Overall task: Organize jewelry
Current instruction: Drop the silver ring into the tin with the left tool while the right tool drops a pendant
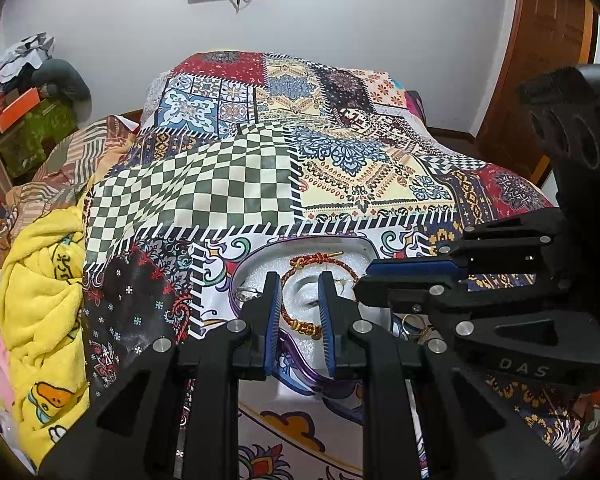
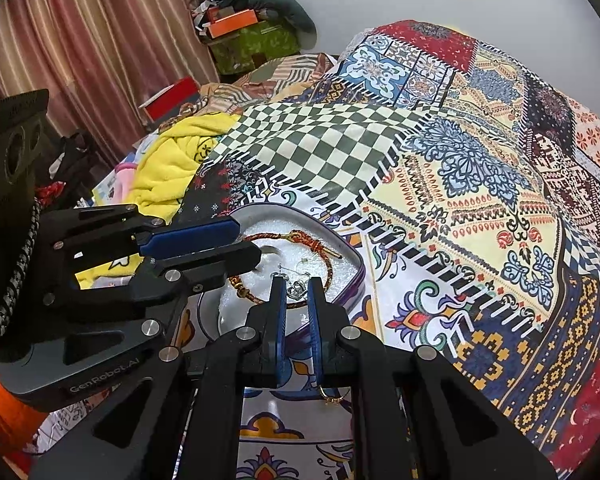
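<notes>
A braided red-and-gold bracelet (image 1: 300, 300) lies on the white foam lining of a shallow tin tray (image 1: 364, 246) that sits on the bed, on its patchwork quilt (image 1: 228, 184). Inside the bracelet's loop, toward the tray's middle, a small silver pendant on a thin chain (image 2: 296, 289) rests on the foam; the right tongs (image 2: 298, 292) stand with their blue pads (image 2: 314, 308) either side of it, a narrow gap between them, and whether they actually pinch it is hard to tell from this angle. The left tongs (image 1: 300, 308) hover over the near part of the bracelet, pads apart, gripping nothing. At the tray's left edge lies a silver ring (image 1: 246, 293). Just outside the tray's near right corner, gold rings (image 1: 414, 324) sit on the quilt. A yellow blanket (image 1: 40, 288) is bunched well to the tray's left.
</notes>
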The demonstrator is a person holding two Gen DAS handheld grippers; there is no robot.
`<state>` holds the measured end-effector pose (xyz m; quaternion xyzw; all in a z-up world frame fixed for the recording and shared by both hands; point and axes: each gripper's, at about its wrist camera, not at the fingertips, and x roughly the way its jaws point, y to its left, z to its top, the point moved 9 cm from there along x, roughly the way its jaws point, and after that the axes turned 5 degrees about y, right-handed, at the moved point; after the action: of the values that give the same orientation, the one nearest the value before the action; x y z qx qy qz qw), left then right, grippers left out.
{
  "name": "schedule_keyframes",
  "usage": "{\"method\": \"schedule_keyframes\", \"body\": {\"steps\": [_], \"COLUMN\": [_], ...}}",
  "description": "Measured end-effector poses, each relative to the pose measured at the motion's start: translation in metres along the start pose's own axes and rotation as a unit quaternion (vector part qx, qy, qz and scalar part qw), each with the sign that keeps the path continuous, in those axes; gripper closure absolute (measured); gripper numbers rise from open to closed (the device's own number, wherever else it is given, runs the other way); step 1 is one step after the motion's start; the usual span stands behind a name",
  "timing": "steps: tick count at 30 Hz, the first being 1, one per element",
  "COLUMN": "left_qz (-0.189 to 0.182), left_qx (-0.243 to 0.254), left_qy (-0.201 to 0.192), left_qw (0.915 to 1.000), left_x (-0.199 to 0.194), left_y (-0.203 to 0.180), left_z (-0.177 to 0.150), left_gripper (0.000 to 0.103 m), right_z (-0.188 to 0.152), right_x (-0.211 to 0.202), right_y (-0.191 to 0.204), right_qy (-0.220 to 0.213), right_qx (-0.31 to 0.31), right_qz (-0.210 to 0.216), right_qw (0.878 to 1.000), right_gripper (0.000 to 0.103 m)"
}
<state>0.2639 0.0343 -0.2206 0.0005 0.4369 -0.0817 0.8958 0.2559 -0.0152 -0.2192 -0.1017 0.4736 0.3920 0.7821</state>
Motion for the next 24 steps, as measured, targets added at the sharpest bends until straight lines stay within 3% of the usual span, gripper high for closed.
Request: {"method": "schedule_keyframes", "body": {"steps": [2, 11, 16, 24], "left_qz": [0.001, 0.018, 0.027, 0.034], "left_qx": [-0.002, -0.012, -0.017, -0.029], "left_qy": [0.0, -0.016, -0.026, -0.032], "left_qw": [1.0, 0.9997, 0.9991, 0.9985], "left_x": [-0.001, -0.024, -0.043, -0.069], "left_y": [0.001, 0.009, 0.011, 0.005], "left_z": [0.0, 0.001, 0.0, -0.005], "left_gripper": [0.076, 0.069, 0.063, 0.056], "right_z": [0.0, -0.003, -0.003, -0.002], "right_x": [0.0, -0.005, -0.022, -0.067], "right_y": [0.001, 0.003, 0.003, -0.009], "right_qy": [0.001, 0.011, -0.004, -0.042], "right_qx": [-0.002, 0.007, 0.008, 0.026], "right_qz": [-0.002, 0.005, -0.007, -0.031], "right_qw": [1.0, 1.0, 1.0, 0.998], "right_gripper": [0.094, 0.089, 0.074, 0.074]}}
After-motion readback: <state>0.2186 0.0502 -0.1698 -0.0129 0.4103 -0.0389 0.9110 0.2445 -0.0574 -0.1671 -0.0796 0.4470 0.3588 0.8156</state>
